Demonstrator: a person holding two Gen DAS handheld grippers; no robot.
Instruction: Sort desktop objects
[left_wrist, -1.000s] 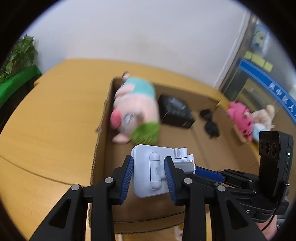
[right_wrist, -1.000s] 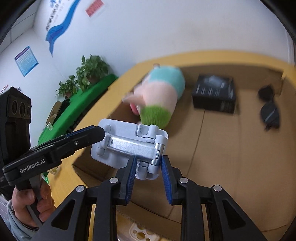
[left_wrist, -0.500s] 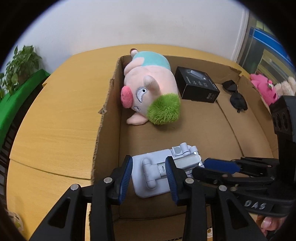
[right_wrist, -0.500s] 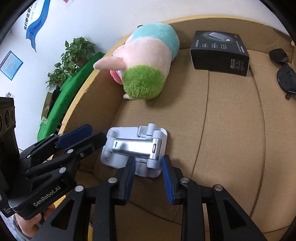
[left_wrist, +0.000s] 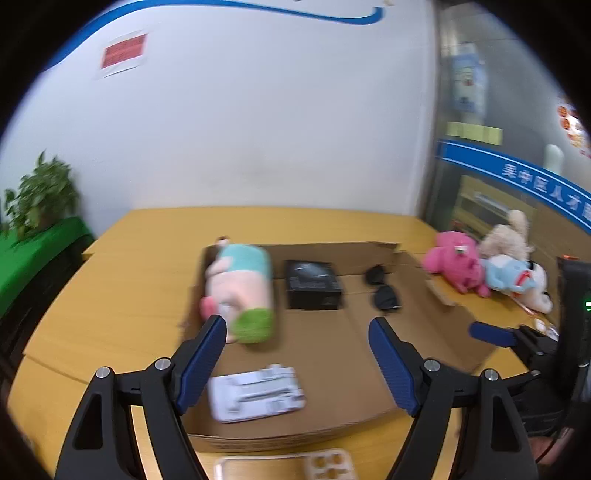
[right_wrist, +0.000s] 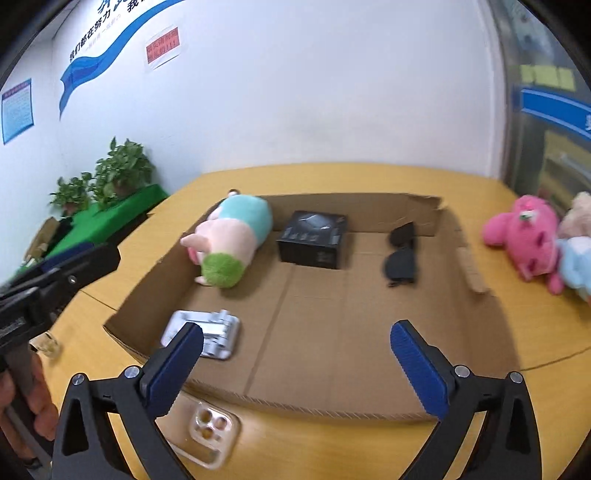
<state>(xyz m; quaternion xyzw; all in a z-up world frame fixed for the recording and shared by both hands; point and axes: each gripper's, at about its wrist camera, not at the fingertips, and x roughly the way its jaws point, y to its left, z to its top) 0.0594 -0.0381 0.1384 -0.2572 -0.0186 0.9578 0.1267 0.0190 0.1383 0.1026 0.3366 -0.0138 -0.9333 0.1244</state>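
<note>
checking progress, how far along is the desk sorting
Done: plush pig, black box, sunglasses and white stand lie in the cardboard box. In hand: nothing; both grippers' jaws are opening, empty. Left: phone case and plush toys outside.

It looked like an office or public service room: a white wall carried a blue wave banner with Chinese slogans, a red notice and a blue poster. Potted plants stood beside the wooden surface, near a glass partition with blue signage.
</note>
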